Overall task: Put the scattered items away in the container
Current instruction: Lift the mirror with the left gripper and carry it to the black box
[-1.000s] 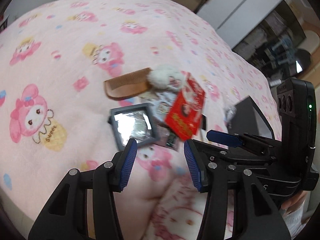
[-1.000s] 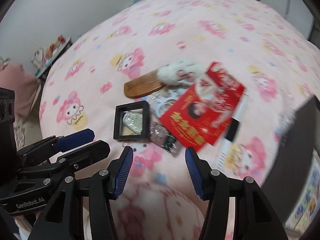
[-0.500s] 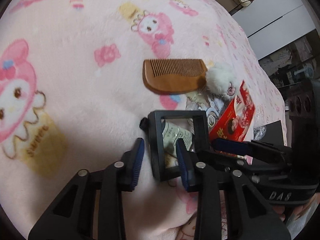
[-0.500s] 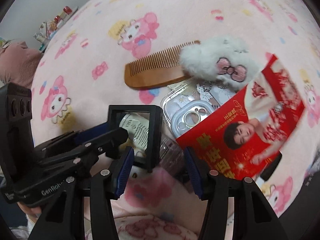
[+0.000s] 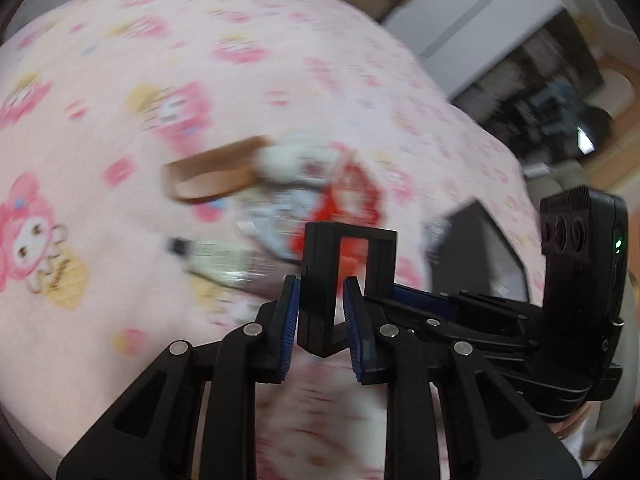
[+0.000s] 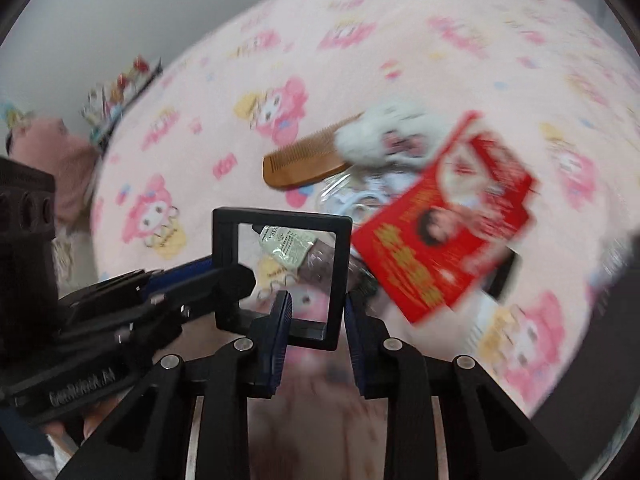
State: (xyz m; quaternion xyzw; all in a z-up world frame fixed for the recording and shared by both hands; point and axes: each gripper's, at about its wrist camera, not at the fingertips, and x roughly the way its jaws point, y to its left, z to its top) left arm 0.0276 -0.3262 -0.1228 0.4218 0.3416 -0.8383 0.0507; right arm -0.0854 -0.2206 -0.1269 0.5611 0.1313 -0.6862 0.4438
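A: Where does the black square frame [image 5: 347, 276] sit against the fingers?

B: Both grippers have just been closing on it. The left gripper [image 5: 320, 312] pinches one side bar of the frame between its blue pads, and the frame stands upright above the pink blanket [image 5: 120, 60]. The right gripper [image 6: 316, 320] clamps the opposite bar; in its own view the frame [image 6: 280, 280] faces the camera, clear window in the middle.

A: What does one view give that the other lacks?

B: The right wrist view looks through the window at a small sachet [image 6: 286, 248] lying on the blanket behind, and shows the wooden comb [image 6: 304, 160], the white fluffy clip [image 6: 380, 136], a clear blister pack [image 6: 356, 198] and the red booklet [image 6: 444, 228] fairly sharply. The left wrist view blurs those, but shows a dark box [image 5: 476, 248] at the right, near the pile.

A: Anything in that box?

B: I cannot tell; its inside is dark and blurred.
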